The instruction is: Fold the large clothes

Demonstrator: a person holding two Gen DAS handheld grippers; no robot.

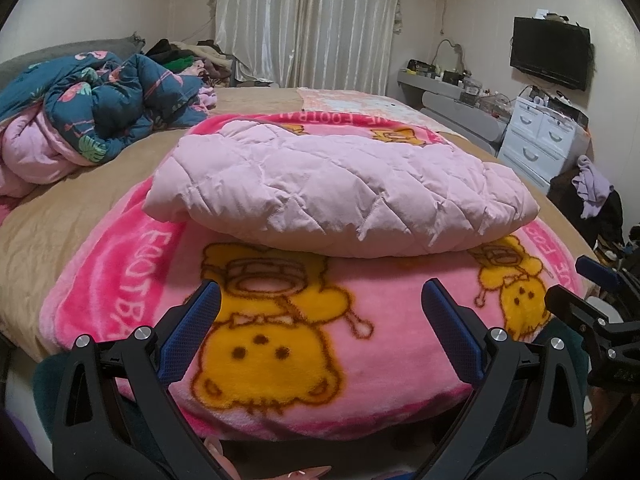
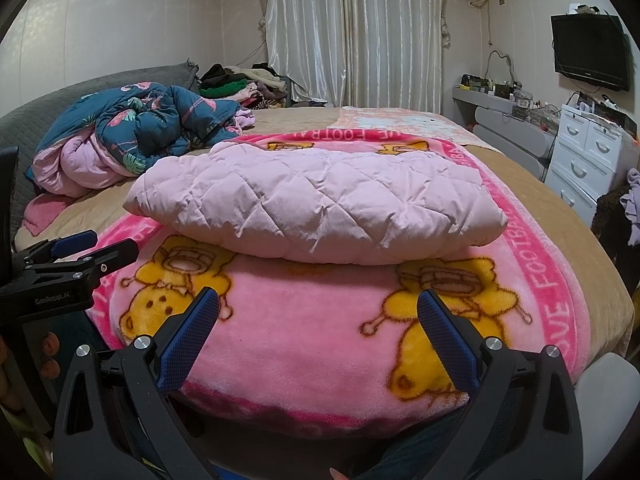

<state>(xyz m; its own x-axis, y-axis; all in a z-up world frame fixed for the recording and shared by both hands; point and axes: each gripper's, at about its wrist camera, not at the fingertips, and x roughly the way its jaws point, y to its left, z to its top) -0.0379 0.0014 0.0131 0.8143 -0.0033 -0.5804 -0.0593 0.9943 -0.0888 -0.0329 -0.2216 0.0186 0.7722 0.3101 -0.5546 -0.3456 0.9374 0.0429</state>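
Note:
A pale pink quilted garment (image 1: 336,188) (image 2: 316,208) lies folded into a thick flat bundle on a pink blanket with yellow cartoon figures (image 1: 280,344) (image 2: 304,344) spread over the bed. My left gripper (image 1: 320,292) stands open just short of the blanket's near edge, nothing between its blue pads. My right gripper (image 2: 318,300) is open too, level with the same edge and apart from the garment. The right gripper also shows at the right edge of the left wrist view, and the left gripper at the left edge of the right wrist view.
A crumpled blue floral duvet (image 1: 100,108) (image 2: 148,128) lies at the far left of the bed, with a clothes pile (image 2: 244,80) behind it. White drawers (image 1: 540,136) (image 2: 584,152), a cluttered shelf and a wall TV (image 2: 588,52) stand to the right.

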